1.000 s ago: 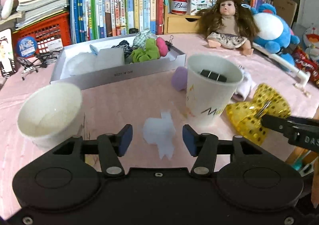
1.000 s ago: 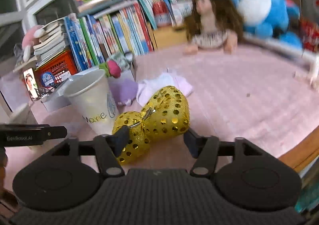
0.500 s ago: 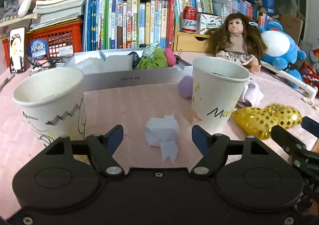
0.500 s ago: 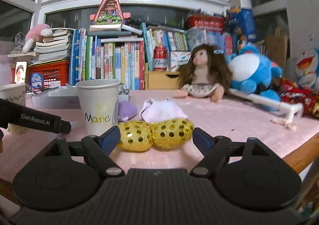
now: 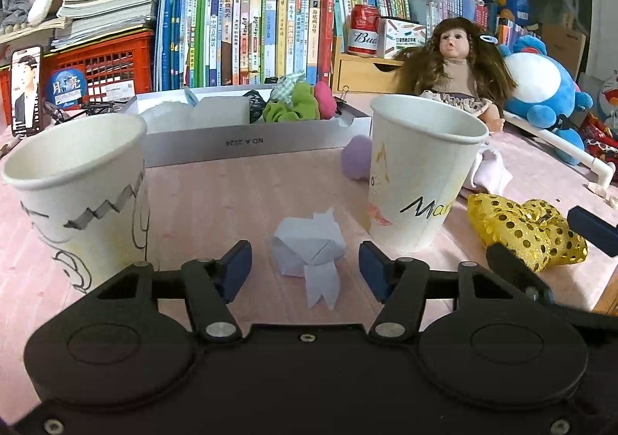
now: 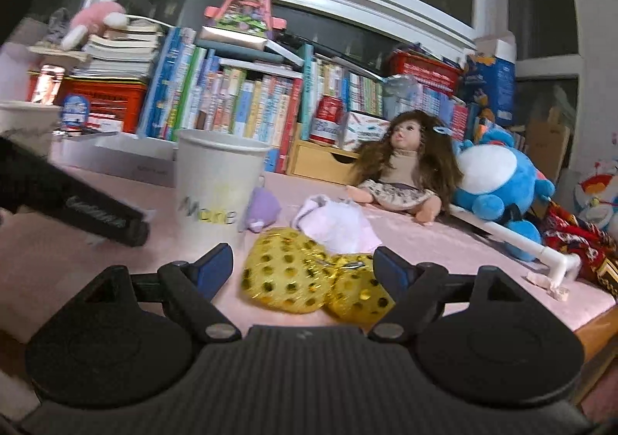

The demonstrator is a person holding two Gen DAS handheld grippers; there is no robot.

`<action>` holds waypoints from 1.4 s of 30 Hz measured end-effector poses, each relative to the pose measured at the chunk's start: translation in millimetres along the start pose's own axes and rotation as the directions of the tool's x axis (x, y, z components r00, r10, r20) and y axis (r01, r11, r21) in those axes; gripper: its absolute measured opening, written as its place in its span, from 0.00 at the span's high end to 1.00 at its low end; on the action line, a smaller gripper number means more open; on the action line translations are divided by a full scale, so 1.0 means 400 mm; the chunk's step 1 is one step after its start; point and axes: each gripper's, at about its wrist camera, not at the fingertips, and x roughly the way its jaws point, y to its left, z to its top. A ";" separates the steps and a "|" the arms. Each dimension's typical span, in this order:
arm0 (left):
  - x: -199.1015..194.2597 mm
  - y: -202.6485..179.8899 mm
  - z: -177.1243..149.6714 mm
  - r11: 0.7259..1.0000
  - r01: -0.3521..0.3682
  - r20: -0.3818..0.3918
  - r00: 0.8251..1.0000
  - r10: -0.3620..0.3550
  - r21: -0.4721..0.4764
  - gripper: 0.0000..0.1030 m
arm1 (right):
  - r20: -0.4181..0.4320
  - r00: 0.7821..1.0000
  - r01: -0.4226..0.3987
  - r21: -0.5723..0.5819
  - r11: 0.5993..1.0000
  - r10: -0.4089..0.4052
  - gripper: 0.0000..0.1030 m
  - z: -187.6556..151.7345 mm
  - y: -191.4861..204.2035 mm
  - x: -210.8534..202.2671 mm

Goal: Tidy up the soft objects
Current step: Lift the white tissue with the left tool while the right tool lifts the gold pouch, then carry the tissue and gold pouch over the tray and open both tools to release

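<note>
A small white folded paper piece lies on the pink tablecloth between the fingers of my open left gripper. A gold sequined bow lies between the fingers of my open right gripper; it also shows in the left wrist view. A grey tray behind holds a green scrunchie, a pink soft piece and white soft items. A purple pompom and a pale pink cloth lie beside the "Marie" paper cup.
A second paper cup stands at the left. A doll and a blue plush sit at the back right. Books, a red crate and a beer can line the back. The table edge is at the right.
Both grippers have dropped low to the table and moved closer to their objects. The left gripper's fingers now flank the paper piece, the right's flank the gold bow. Both stay open.
</note>
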 end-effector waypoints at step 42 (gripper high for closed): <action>-0.101 0.191 0.443 0.998 0.012 0.027 1.000 -0.010 -0.058 0.64 | 0.114 0.934 -0.347 0.522 0.779 0.340 0.73 0.409 -0.243 0.203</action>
